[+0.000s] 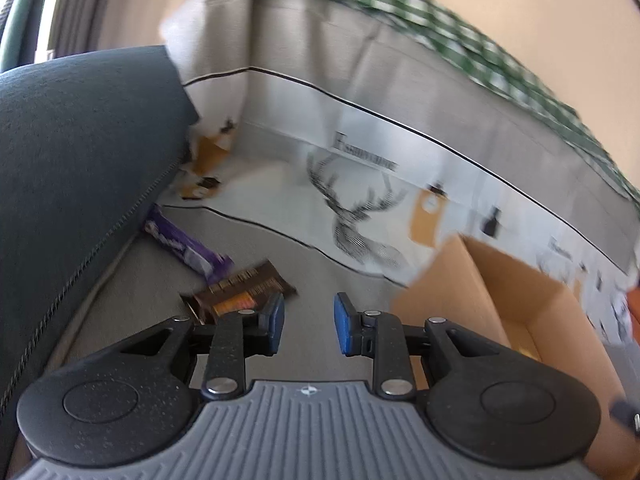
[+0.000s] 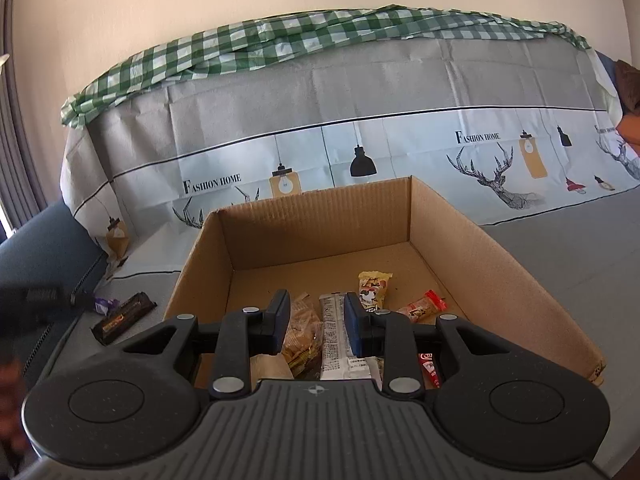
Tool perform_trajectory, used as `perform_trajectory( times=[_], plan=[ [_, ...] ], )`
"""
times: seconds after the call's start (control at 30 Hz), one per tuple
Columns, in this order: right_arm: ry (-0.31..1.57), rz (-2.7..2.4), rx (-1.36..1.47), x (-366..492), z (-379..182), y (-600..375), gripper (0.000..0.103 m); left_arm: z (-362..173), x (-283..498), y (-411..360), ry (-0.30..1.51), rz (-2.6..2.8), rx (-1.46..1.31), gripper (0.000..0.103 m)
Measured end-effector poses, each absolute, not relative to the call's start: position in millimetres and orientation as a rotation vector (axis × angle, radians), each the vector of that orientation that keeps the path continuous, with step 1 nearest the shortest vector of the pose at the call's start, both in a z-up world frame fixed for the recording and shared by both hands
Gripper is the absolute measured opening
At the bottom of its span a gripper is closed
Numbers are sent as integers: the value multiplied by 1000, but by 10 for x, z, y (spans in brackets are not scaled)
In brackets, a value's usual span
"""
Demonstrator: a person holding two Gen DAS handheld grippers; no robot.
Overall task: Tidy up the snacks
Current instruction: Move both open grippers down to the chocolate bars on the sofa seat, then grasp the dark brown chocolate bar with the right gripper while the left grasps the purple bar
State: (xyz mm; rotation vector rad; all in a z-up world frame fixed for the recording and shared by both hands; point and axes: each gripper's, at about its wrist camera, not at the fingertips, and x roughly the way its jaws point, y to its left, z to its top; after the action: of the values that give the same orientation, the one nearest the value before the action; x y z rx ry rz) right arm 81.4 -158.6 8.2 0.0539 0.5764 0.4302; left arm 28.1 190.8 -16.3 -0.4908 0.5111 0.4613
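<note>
With both grippers' fingers apart and empty, the left gripper (image 1: 308, 322) could shove the brown snack bar (image 1: 240, 294), left of the cardboard box (image 2: 460, 232), against the purple one (image 1: 184, 244).

Soft, even daylight fills both fisheye views with only faint shadows and no glare, but the left wrist view is smeared by motion blur across the checked cloth (image 1: 460, 24) and cardboard box (image 1: 516, 300), while the right wrist view stays sharp, bending straight lines near its edges.
</note>
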Motion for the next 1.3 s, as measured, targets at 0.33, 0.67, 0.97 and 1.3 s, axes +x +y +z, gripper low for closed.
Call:
perform_trajectory(
  times=[0.33, 0.67, 0.97, 1.3],
  plan=[
    [545, 511, -22, 744, 235, -1134, 29, -230, 443, 2720, 532, 622, -777, 29],
    [733, 874, 5, 946, 258, 734, 28, -627, 116, 3203, 564, 846, -1113, 30],
    [1020, 746, -118, 1486, -565, 1864, 75, -646, 42, 3287, 550, 903, -1147, 30],
    [1140, 703, -260, 1459, -955, 2239, 81, -663, 44, 3257, 564, 929, -1141, 32]
  ],
)
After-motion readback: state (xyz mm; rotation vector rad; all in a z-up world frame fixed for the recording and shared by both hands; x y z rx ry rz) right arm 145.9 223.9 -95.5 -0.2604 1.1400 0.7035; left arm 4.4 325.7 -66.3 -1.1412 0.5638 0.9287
